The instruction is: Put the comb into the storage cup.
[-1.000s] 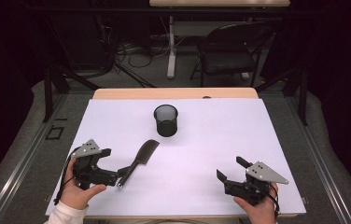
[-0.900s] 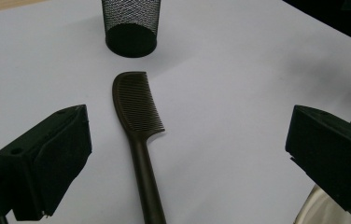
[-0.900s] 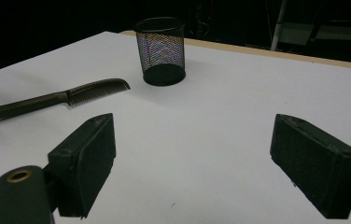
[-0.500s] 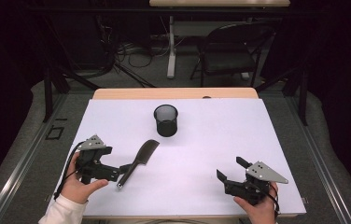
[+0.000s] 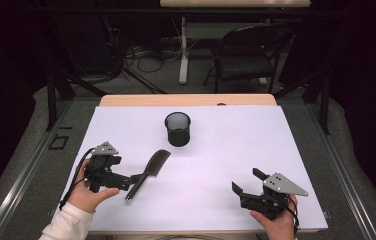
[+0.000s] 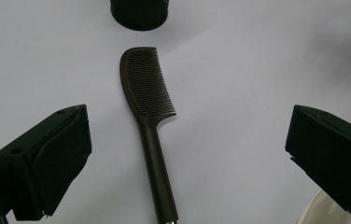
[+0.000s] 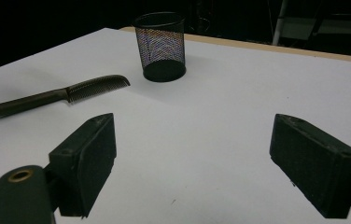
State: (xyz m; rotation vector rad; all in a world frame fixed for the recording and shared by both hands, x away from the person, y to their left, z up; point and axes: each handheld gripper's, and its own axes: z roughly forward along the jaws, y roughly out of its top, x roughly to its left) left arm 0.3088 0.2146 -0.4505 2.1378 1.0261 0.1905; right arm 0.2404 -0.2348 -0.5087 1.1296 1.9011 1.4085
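A dark comb (image 5: 148, 171) lies on the white tabletop (image 5: 226, 150), teeth end toward a black mesh cup (image 5: 177, 129) standing behind it. My left gripper (image 5: 128, 179) sits at the comb's handle end, jaws wide open. In the left gripper view the comb (image 6: 148, 93) runs up between the jaws without touching either, and the cup's base (image 6: 138, 14) is at the top. My left gripper (image 6: 187, 126) holds nothing. My right gripper (image 5: 246, 180) rests open and empty near the front right. In its own view my right gripper (image 7: 192, 135) faces the comb (image 7: 57, 98) and the cup (image 7: 160, 44).
The table's wooden back edge (image 5: 186, 100) runs behind the cup. Beyond it stand a black chair (image 5: 246, 55), a white table leg (image 5: 182, 50) and loose cables (image 5: 136, 52) on the floor. Dark frame legs (image 5: 51, 95) flank the table.
My left gripper has edged slightly right and away from the front edge, closer along the comb's handle. The comb, cup and right gripper have stayed put.
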